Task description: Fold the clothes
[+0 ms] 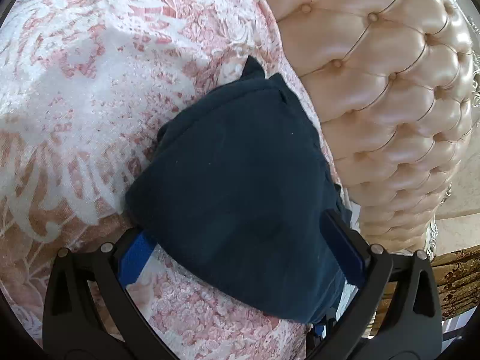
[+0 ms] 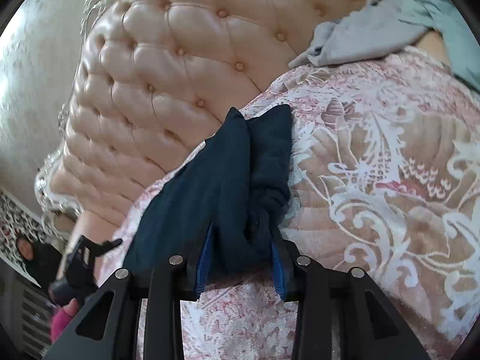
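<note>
left wrist view first: my left gripper stands with its blue-padded fingers spread wide, straddling a dark navy soft-knit garment that lies as a compact, smooth-topped bundle on the pink and white floral bedspread, right up near the peach tufted leather headboard. the cloth drapes over the gap between my fingers; nothing is pinched here.

right wrist view now: my right gripper has its fingers partly closed around a bunched ridge of the same navy garment, thick gathered layers wedged between the blue pads. a loose grey garment lies crumpled further up the bed, well apart. my other gripper shows at the lower left edge.

my read: this fabric is light, limp and not slippery, so it'll sag wherever it isn't supported. the layers could slide apart if lifted by one side alone. best holds look like the thick doubled edges at either end, pinching all layers together.
</note>
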`<act>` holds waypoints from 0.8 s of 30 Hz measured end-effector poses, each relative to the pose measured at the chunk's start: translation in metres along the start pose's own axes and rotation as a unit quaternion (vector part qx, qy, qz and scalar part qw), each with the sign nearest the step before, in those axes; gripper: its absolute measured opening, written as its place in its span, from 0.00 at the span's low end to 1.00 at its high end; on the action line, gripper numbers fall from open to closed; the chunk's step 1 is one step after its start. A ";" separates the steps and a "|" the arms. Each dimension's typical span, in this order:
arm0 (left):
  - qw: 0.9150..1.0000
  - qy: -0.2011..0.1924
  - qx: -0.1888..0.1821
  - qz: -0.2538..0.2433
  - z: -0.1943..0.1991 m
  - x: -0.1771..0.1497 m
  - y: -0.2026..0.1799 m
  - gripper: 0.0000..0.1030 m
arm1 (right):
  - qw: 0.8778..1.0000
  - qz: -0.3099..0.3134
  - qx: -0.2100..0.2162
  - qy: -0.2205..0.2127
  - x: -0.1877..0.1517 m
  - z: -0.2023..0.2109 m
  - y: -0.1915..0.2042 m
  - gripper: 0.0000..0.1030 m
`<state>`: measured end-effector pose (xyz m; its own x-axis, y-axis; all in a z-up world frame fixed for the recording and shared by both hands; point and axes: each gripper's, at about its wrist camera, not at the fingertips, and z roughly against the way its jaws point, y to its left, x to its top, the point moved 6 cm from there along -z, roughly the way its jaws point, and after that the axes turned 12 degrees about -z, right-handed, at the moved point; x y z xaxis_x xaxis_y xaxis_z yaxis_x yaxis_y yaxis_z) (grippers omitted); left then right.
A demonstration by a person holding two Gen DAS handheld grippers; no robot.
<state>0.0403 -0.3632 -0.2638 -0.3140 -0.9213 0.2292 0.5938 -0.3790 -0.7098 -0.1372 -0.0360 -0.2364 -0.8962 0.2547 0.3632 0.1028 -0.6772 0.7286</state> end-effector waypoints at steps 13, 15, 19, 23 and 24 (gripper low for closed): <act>0.998 0.008 -0.063 -0.015 0.008 0.002 0.008 0.10 | 0.999 0.028 0.026 -0.027 0.004 0.009 0.013 0.16; 0.997 0.006 -0.066 -0.030 0.015 0.005 -0.001 0.10 | 0.998 0.021 0.046 -0.033 0.007 0.016 0.016 0.16; 0.996 0.006 -0.075 -0.057 0.027 0.014 -0.023 0.10 | 0.996 0.011 0.077 -0.041 0.015 0.025 0.023 0.15; 0.994 0.015 -0.093 -0.054 0.039 0.028 -0.044 0.10 | 0.995 0.008 0.088 -0.054 0.028 0.040 0.041 0.16; 0.994 0.019 -0.099 -0.048 0.042 0.032 -0.048 0.10 | 0.995 0.006 0.087 -0.055 0.032 0.043 0.047 0.16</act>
<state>0.0325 -0.3777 -0.1947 -0.3919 -0.8763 0.2801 0.4029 -0.4372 -0.8041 -0.1426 -0.0293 -0.1654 -0.8428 0.3272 0.4274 0.1961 -0.5529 0.8098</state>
